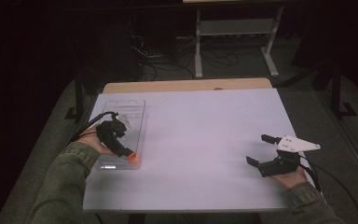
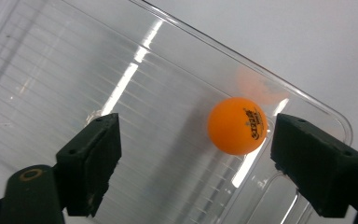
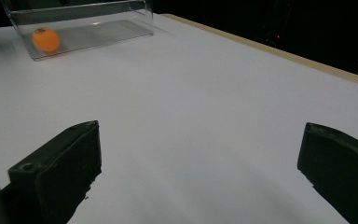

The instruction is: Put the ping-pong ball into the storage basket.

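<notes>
in the clear plastic tray (image 2: pixel 121 74), near one end wall: an orange ball (image 2: pixel 237 125) with dark print, resting on the ribbed floor, faint reflection on the wall behind. between the spread jaws of the left gripper (image 2: pixel 196 158), close to one pad yet not pressed by either; released, nothing grasped. seen from the high view, tray (image 1: pixel 135 105) at the left side of the white table (image 1: pixel 205 135), left gripper (image 1: pixel 129 155) tilted down over its near end. well apart, at the right edge: right gripper (image 1: pixel 261 149), jaws wide apart, holding nothing, bare table between them.
</notes>
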Demonstrator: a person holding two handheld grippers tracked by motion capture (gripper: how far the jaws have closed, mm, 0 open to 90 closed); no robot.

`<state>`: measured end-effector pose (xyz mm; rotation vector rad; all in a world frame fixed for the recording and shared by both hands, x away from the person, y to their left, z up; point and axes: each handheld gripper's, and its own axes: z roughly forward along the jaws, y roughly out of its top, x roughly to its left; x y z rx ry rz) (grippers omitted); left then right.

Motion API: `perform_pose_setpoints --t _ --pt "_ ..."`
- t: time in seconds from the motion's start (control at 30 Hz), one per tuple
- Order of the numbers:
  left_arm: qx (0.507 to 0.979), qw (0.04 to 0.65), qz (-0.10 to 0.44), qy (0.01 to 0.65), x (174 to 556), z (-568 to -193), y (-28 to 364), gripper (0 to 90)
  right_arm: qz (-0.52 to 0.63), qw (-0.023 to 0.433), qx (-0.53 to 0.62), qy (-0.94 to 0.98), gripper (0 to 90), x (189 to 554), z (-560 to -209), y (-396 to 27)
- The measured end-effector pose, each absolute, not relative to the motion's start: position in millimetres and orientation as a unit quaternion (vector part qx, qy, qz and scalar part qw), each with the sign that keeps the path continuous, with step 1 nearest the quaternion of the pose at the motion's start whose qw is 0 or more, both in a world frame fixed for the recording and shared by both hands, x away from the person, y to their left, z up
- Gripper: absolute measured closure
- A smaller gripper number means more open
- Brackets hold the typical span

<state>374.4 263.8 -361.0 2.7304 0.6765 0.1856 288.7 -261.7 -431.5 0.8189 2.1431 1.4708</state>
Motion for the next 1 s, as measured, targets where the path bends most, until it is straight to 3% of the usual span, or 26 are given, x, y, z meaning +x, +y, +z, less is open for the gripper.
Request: perform_pose_setpoints --t 0.17,0.4,1.0 --pt "0.952 0.175 0.06 0.243 372 -357 265 12.4 0.527 0.207 0.294 0.77 0.0 288 -431 -262" --pt "0.946 0.192 0.058 0.255 370 -351 266 0.0 0.527 0.208 0.294 0.77 0.0 287 -431 -262" --pt "0.935 0.24 0.097 0.244 347 -334 261 0.0 0.529 0.208 0.295 0.768 0.0 286 -431 -262"
